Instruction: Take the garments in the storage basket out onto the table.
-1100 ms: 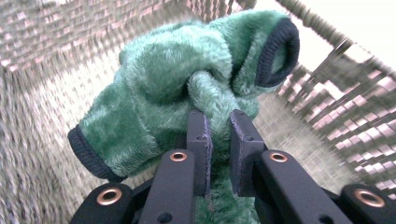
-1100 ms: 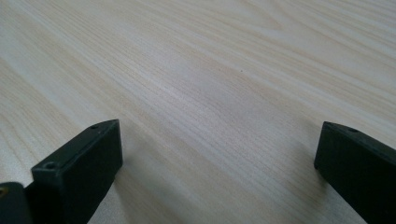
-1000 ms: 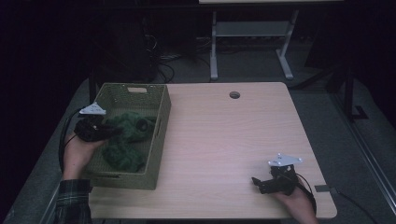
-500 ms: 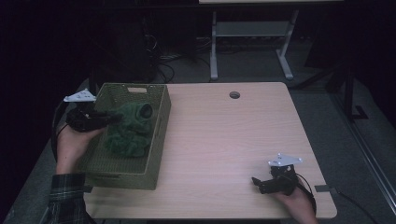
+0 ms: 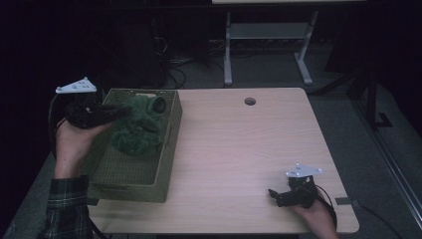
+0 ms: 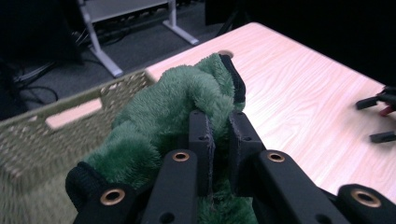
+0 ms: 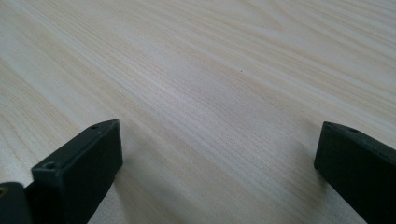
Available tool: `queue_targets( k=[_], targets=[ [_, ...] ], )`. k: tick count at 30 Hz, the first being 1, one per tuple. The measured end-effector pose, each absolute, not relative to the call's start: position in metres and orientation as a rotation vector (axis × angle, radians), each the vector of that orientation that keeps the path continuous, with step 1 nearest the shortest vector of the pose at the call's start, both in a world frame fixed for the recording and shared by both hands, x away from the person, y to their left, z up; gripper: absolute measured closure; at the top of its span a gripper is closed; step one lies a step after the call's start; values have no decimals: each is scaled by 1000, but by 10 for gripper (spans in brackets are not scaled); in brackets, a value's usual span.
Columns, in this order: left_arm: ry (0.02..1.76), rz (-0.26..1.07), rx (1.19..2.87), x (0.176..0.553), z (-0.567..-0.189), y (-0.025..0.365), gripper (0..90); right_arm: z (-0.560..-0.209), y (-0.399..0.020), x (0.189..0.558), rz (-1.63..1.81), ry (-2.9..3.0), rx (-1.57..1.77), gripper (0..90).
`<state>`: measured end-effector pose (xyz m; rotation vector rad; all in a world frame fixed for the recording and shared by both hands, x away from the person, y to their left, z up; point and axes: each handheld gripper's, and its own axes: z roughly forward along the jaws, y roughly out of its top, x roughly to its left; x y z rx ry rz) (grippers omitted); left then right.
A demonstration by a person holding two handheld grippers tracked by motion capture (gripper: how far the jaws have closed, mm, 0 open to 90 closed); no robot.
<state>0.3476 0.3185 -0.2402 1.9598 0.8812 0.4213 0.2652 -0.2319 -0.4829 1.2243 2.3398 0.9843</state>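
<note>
Table (image 5: 249,149) bare beside basket (image 5: 164,164); left claw (image 5: 122,112) grips green plush (image 5: 142,127).

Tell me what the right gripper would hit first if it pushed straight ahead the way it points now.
Probably nothing soon: the right gripper points left over bare table; the woven basket lies farther that way.

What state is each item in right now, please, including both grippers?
Left gripper: shut on the garment, held above the basket.
Right gripper: open, low over the table, holding nothing.
Garment: green, fuzzy, partly lifted, its lower part hanging into the basket.
Basket: upright at the table's left edge, its near part bare.
</note>
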Motion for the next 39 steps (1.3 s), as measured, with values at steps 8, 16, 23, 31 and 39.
queue_targets(
  k=[8, 16, 23, 31, 39],
  targets=[
    [807, 395, 1944, 347, -219, 294, 816, -483, -232, 265, 984, 2340, 1223, 8],
    [738, 397, 1943, 347, -201, 267, 816, -483, -232, 265, 984, 2340, 1225, 8],
    [672, 396, 1941, 347, -188, 244, 817, -483, -232, 265, 984, 2339, 1226, 8],
    [624, 364, 1948, 350, -187, 215, 818, -483, -232, 265, 983, 2340, 1228, 8],
    [576, 321, 1978, 355, -199, 178, 818, -483, -232, 265, 984, 2339, 1228, 8]
  ],
)
